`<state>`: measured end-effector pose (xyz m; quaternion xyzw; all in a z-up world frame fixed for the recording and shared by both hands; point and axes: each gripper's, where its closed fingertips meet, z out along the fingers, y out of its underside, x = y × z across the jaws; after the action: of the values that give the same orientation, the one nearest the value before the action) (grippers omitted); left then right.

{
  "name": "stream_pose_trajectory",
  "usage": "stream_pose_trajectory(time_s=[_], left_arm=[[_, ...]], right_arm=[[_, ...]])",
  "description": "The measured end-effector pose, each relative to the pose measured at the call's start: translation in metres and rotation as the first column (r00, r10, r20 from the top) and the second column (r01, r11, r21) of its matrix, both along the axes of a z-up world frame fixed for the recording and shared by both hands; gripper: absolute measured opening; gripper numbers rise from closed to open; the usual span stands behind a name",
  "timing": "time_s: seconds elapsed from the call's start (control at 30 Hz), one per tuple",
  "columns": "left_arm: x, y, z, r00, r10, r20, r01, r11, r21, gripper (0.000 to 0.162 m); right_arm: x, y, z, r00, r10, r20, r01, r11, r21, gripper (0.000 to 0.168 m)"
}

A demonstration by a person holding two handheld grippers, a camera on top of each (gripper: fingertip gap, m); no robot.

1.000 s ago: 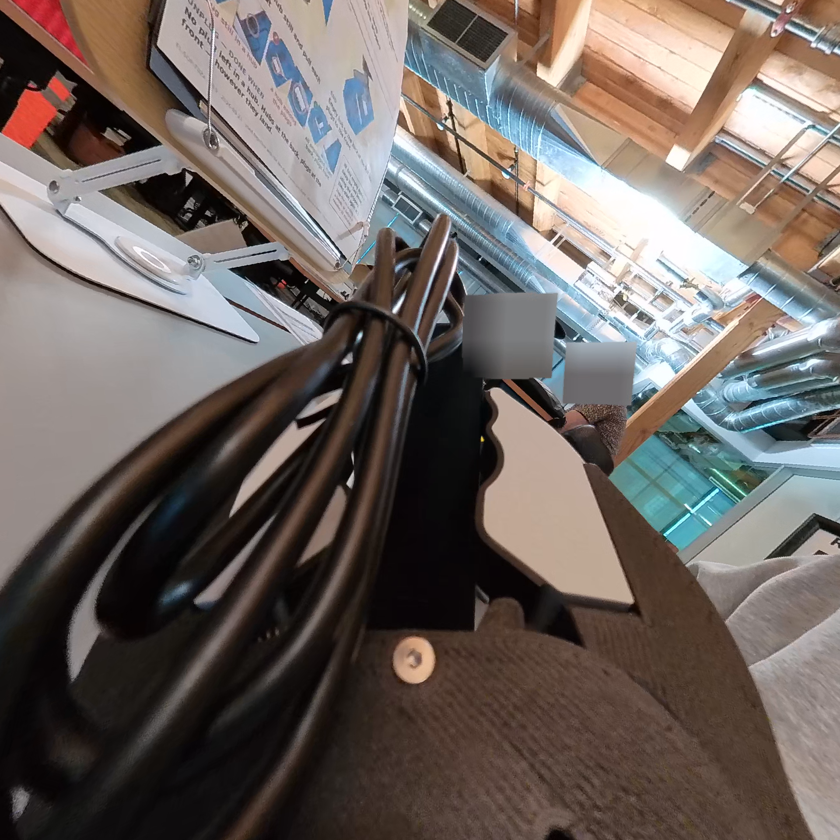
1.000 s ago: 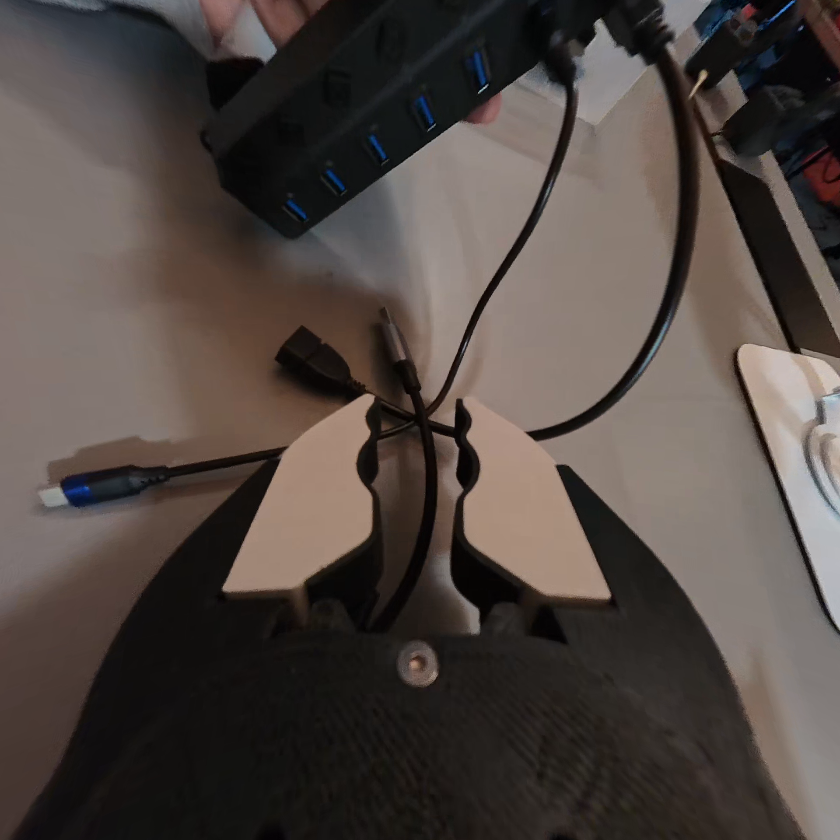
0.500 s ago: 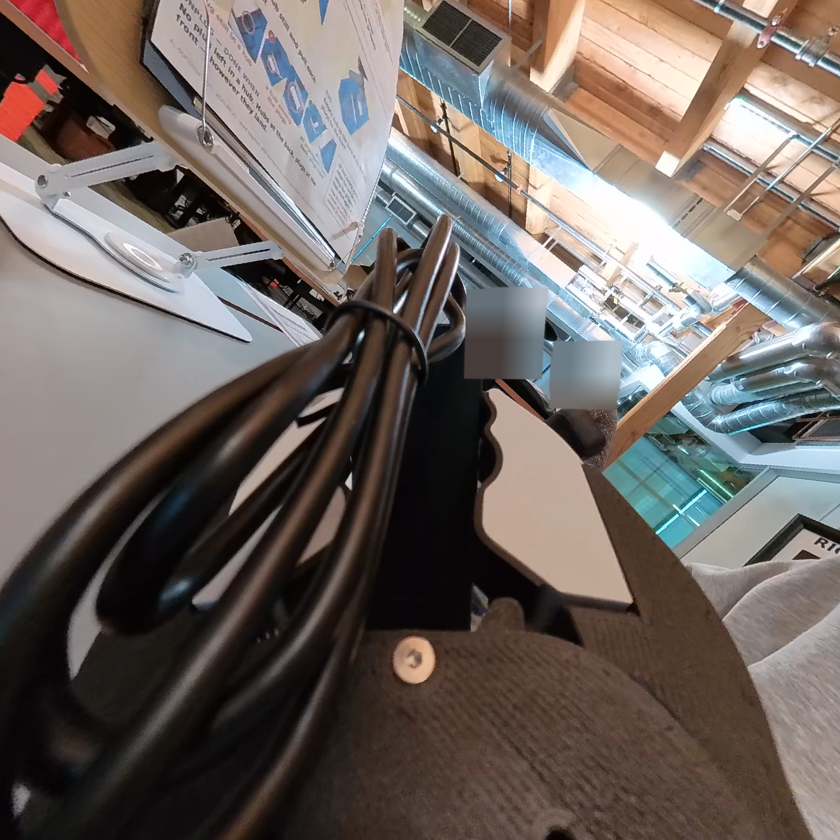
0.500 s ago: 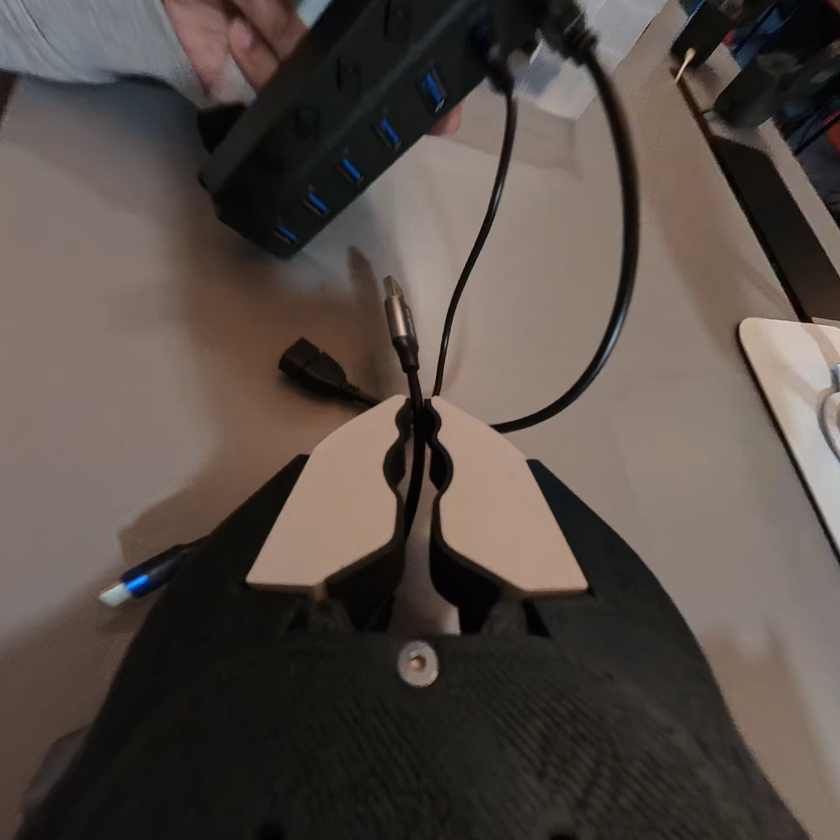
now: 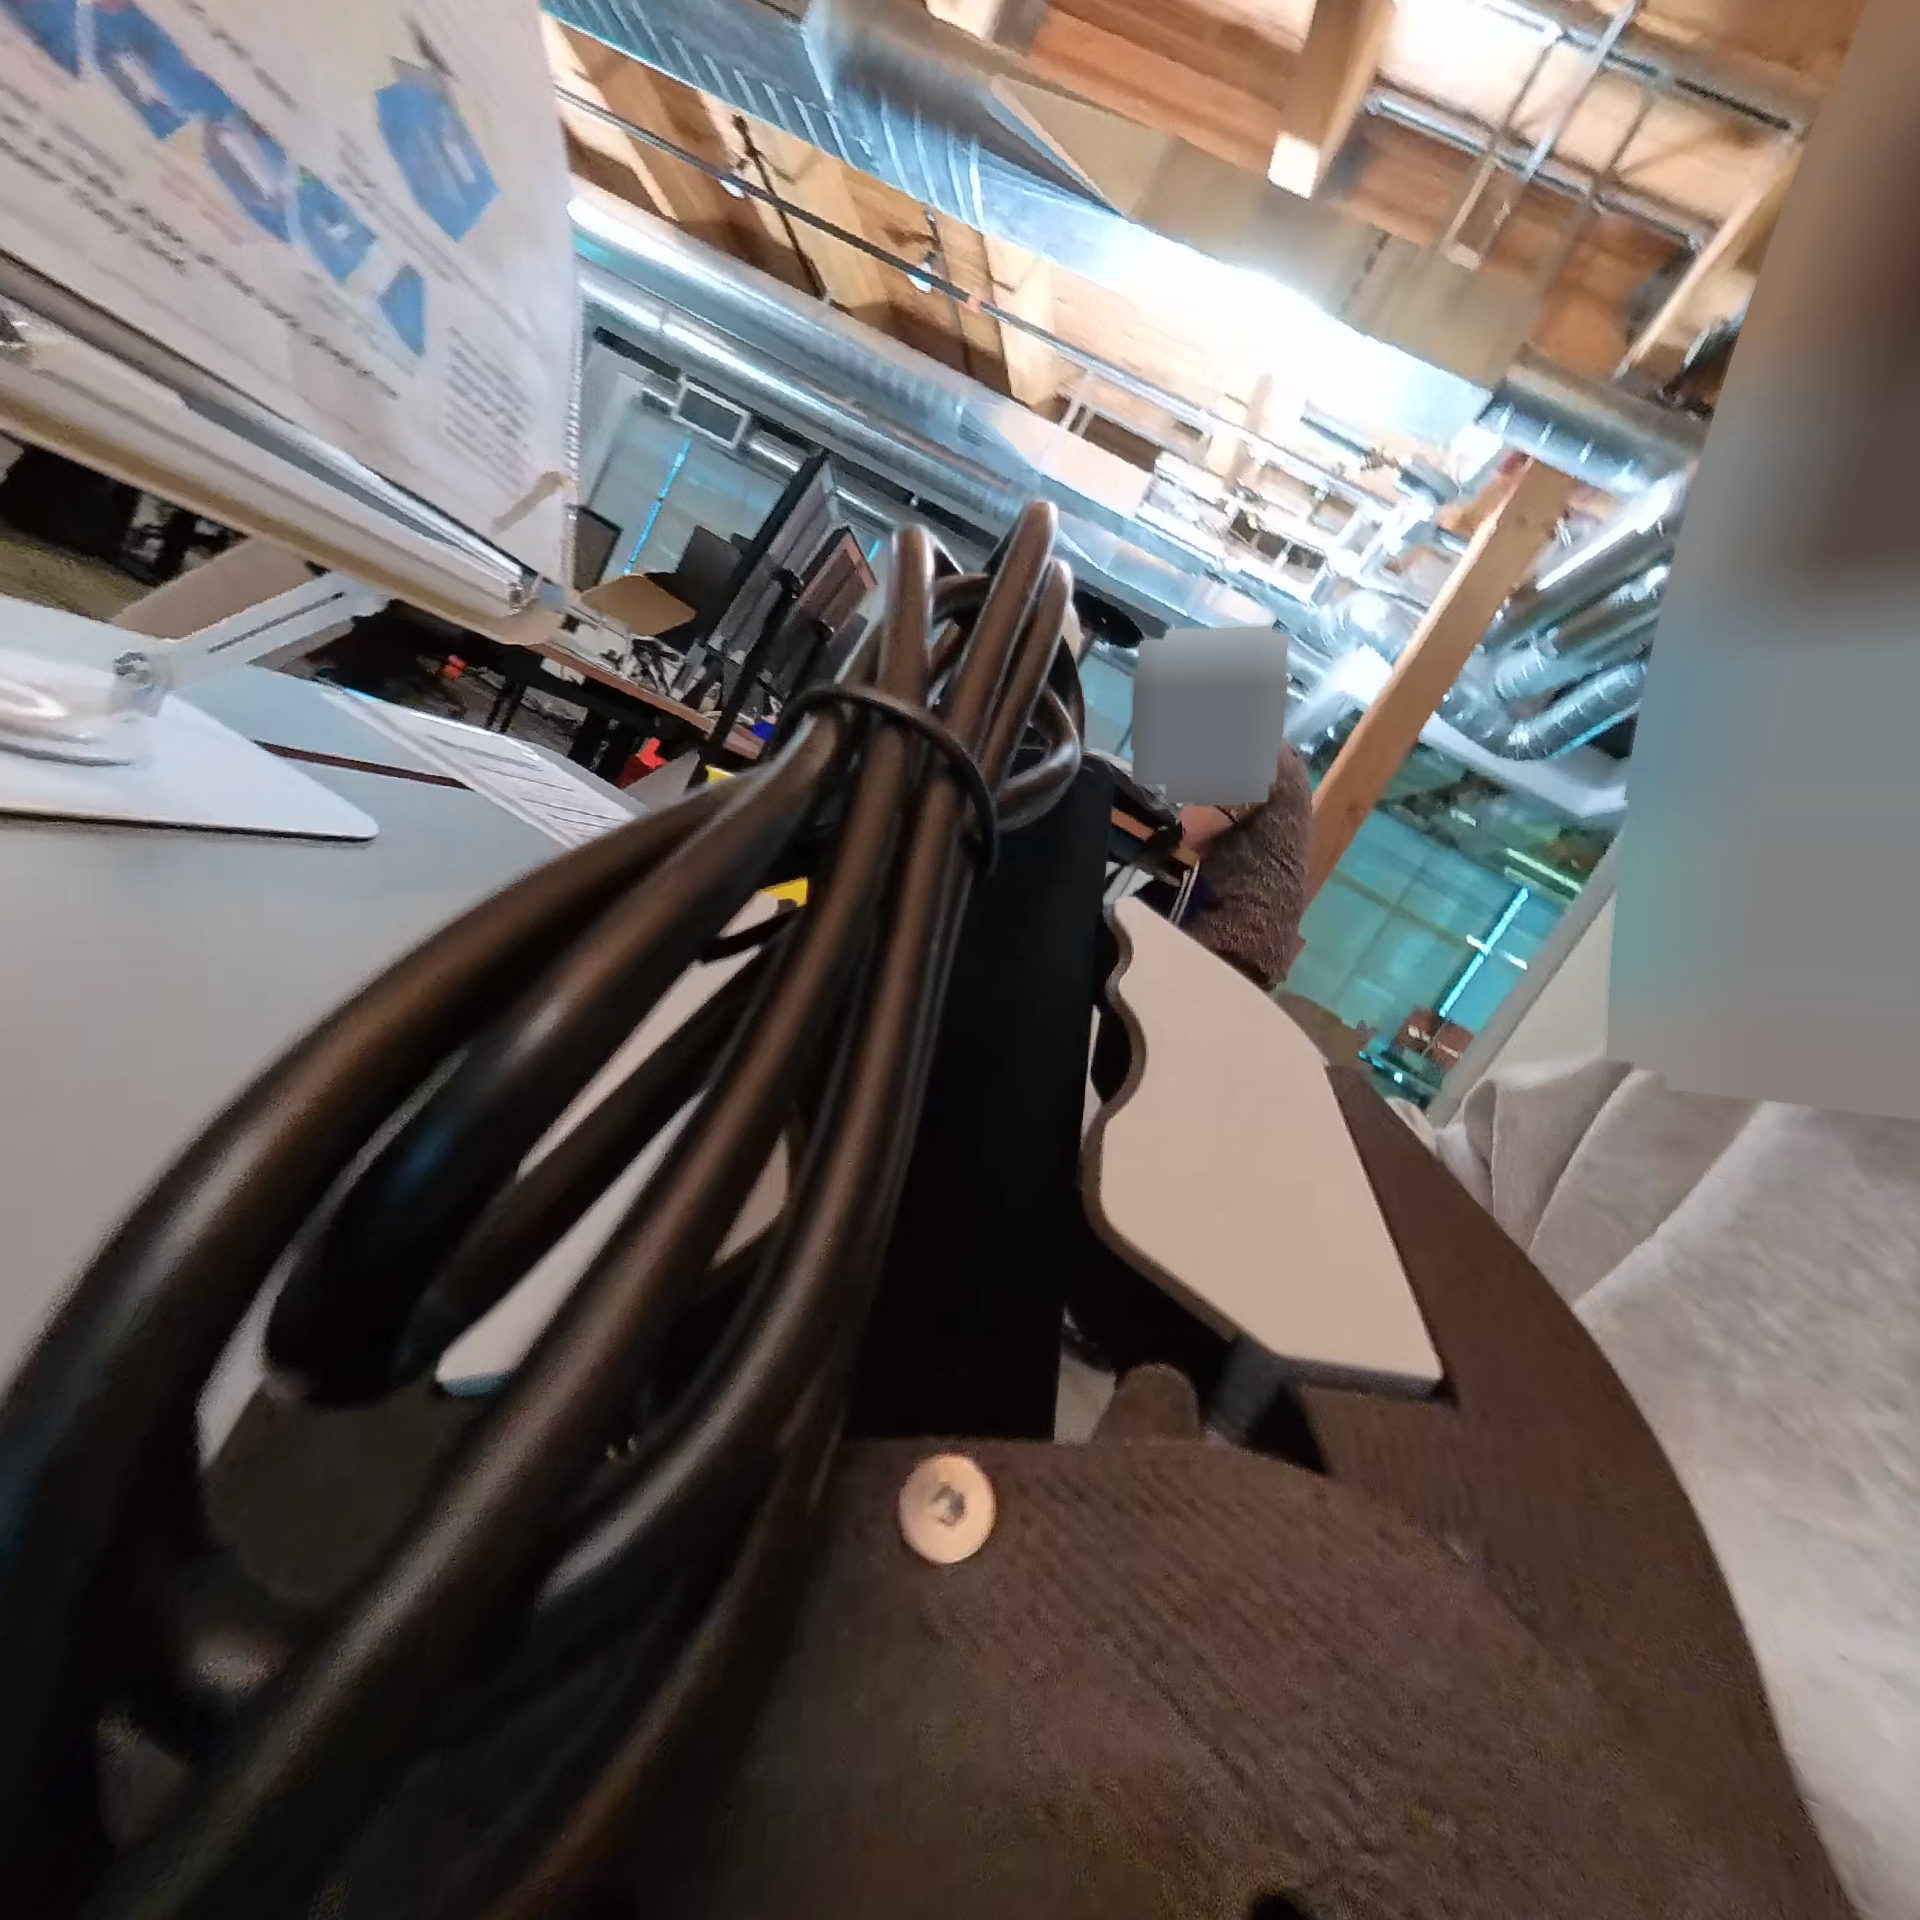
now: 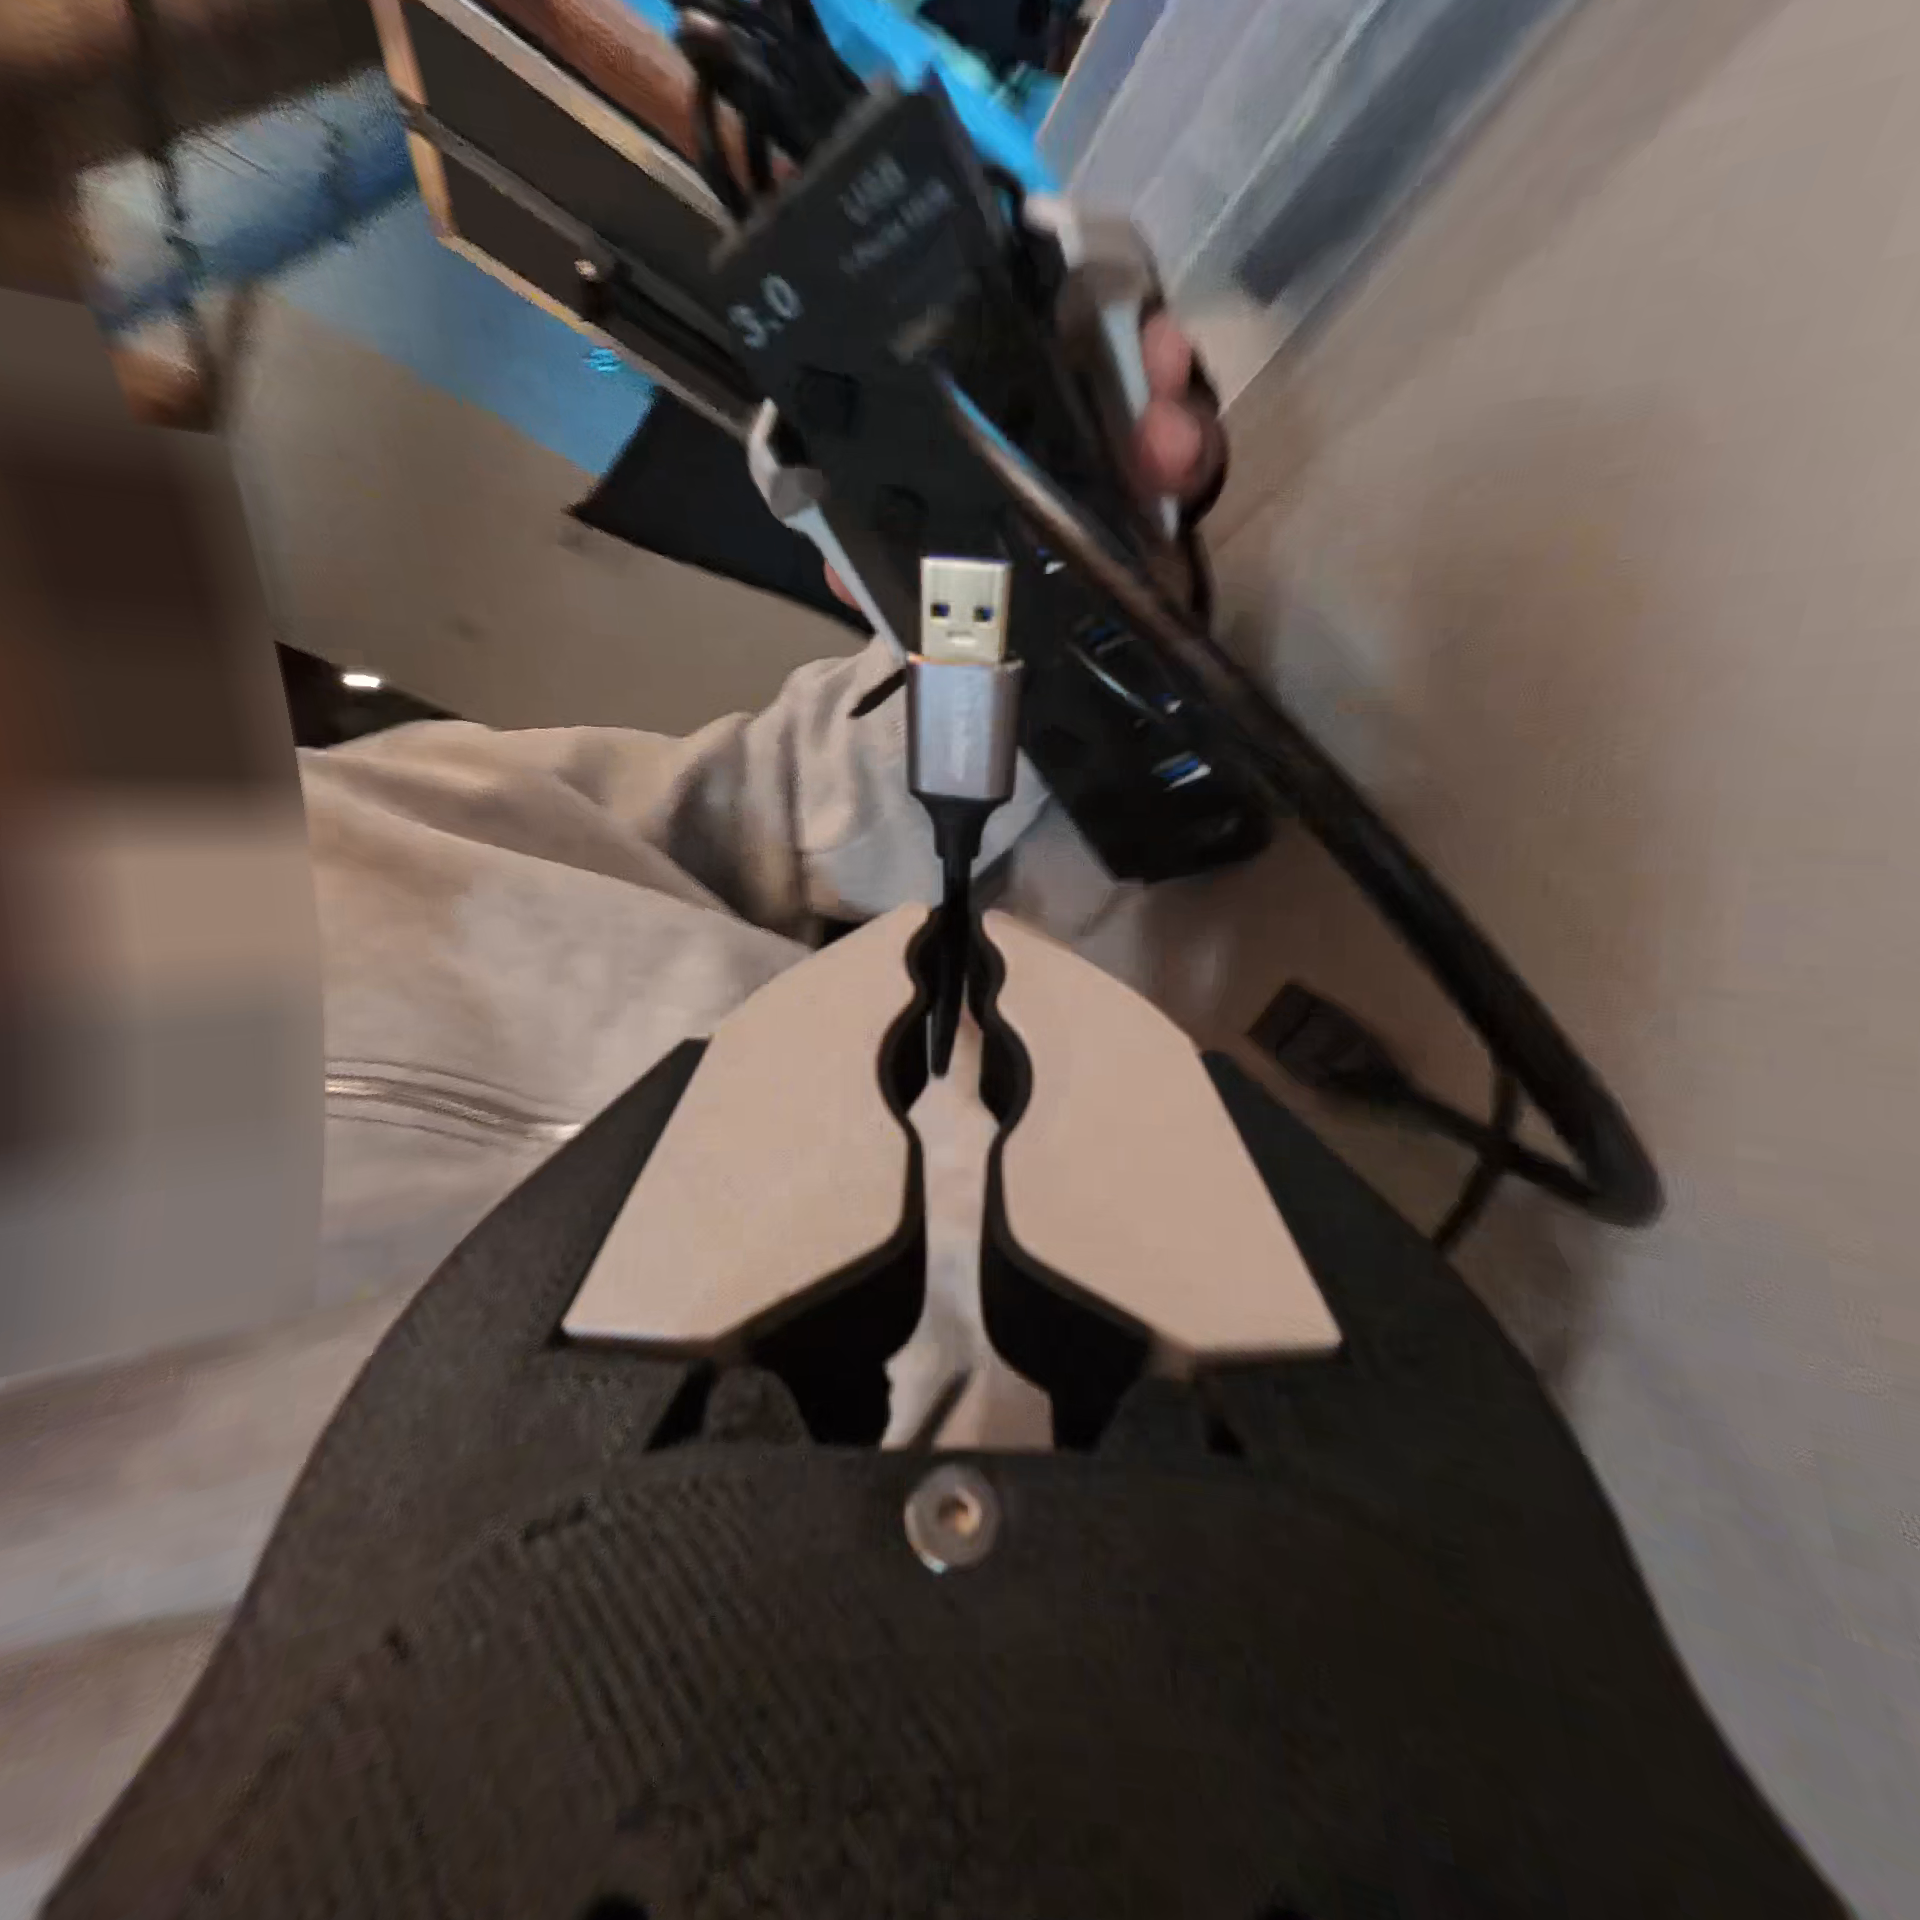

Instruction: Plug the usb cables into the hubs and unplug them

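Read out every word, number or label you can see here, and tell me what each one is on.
I don't repeat writing, so here is only what bears it.
Black hub: clear white print on its top face.
Upright sheet: printed lines and blue figures, blurred.
Paper on the table: lines too small to read.
Plug of the cable: faint marking, blurred.

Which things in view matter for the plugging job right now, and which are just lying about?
In the job:
- right claw, shut on the grey USB plug cable
- black hub, held in the left claw
- hub's bundled black cable

Lying about:
- black connector on the table
- white stand
- printed sheet
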<state>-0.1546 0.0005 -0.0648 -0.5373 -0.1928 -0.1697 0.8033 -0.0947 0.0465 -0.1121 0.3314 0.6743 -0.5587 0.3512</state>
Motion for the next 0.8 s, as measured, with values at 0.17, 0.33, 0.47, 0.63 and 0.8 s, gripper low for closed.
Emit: stream_pose_trajectory(time_s=[0.17,0.33,0.47,0.63,0.8], left_arm=[[0.002,0.002,0.0,1.0,0.004,-0.017,-0.004,1.0,-0.004,0.055],[-0.012,-0.004,-0.003,0.998,0.053,0.043,-0.053,0.999,0.005,0.055],[-0.019,-0.007,-0.005,0.994,0.087,0.072,-0.087,0.996,0.001,0.057],[-0.025,-0.009,-0.008,0.989,0.113,0.099,-0.114,0.994,-0.001,0.057],[-0.032,-0.013,-0.009,0.981,0.14,0.134,-0.142,0.99,0.004,0.057]], right_arm=[[0.012,-0.013,-0.017,0.979,0.057,0.194,-0.056,0.998,-0.008,0.004],[0.009,-0.01,-0.045,0.999,0.019,0.047,-0.028,0.978,0.205,0.004],[-0.002,-0.005,-0.064,0.995,-0.023,-0.1,0.057,0.934,0.353,0.005],[-0.018,0.007,-0.076,0.937,-0.004,-0.35,0.191,0.844,0.501,0.009],[-0.026,0.008,-0.077,0.864,0.022,-0.503,0.286,0.801,0.526,0.015]])
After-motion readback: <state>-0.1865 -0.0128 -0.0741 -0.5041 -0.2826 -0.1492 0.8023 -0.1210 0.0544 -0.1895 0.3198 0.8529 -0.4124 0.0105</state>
